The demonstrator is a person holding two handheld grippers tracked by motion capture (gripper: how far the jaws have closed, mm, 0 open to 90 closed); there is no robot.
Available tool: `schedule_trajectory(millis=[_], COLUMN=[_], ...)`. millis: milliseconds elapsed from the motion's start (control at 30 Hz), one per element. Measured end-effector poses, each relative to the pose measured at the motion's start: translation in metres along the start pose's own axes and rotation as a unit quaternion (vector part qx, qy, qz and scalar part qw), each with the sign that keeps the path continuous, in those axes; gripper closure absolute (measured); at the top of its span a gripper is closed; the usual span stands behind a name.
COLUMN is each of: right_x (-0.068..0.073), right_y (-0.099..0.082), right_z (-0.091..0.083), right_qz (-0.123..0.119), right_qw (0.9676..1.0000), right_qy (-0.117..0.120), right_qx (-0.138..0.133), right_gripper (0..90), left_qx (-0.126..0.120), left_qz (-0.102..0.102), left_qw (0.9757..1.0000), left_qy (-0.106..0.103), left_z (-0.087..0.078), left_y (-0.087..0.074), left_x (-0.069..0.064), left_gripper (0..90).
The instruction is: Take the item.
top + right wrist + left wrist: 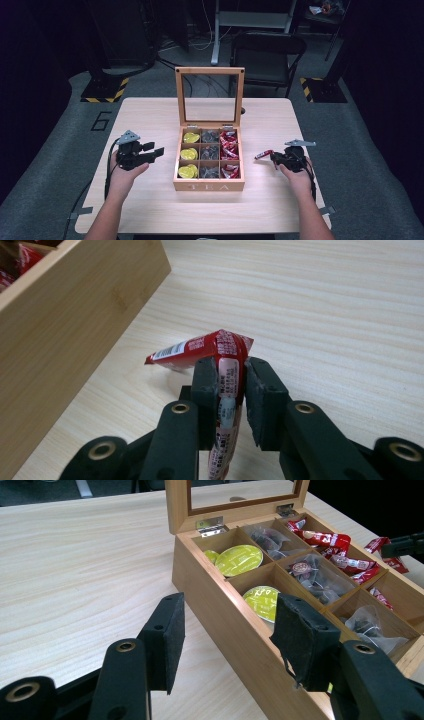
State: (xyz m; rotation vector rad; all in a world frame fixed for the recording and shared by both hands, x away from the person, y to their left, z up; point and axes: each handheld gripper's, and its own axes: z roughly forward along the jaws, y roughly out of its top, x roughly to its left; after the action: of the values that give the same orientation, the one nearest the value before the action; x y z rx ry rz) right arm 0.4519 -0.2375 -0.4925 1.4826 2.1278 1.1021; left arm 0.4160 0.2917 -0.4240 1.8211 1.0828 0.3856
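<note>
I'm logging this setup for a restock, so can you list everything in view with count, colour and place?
Table: one, light wood, under everything.
Tea box: one, light wood, table centre, glass-paned lid standing open, nine compartments.
Yellow-green pods: left column, exact count unclear.
Clear sachets: dark contents, middle column, count unclear.
Red packets: right column, count unclear.
Single red packet: one, folded, outside the box to its right, pinched in the right claw.
Chair: one, dark, behind the table.
Left claw: black, left of the box, open, holding nothing.
Right claw: black, right of the box, shut on the single red packet.
</note>
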Motion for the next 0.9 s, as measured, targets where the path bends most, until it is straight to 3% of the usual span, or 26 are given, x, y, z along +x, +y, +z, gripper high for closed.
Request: schedule_trajectory(millis=[467, 533, 600, 900], right_x=[-0.008, -0.011, -0.011, -0.015], right_y=[-0.005, -0.006, -0.006, -0.008], right_z=[0.006, 0.008, 0.009, 0.013], right_qz=[0.035, 0.028, 0.039, 0.04], right_qw=[0.9991, 0.9993, 0.9988, 0.9983], right_qy=[-0.009, -0.012, -0.01, -0.014], right_qx=[0.02, 0.023, 0.029, 0.039], right_gripper=[75.2, 74.9, 74.6, 72.5], left_qx=[-0.001, 0.0, 0.0, -0.001], left_qz=[0.0, 0.0, 0.0, 0.0], left_qw=[1.0, 1.0, 1.0, 1.0], left_qy=[0.0, 0.0, 0.0, 0.0], left_z=[0.0, 0.0, -0.001, 0.0], left_y=[0.0, 0.0, 0.0, 0.0], left_x=[0.0, 0.0, 0.0, 0.0], left_gripper=[46.4, 46.4, 46.4, 46.4])
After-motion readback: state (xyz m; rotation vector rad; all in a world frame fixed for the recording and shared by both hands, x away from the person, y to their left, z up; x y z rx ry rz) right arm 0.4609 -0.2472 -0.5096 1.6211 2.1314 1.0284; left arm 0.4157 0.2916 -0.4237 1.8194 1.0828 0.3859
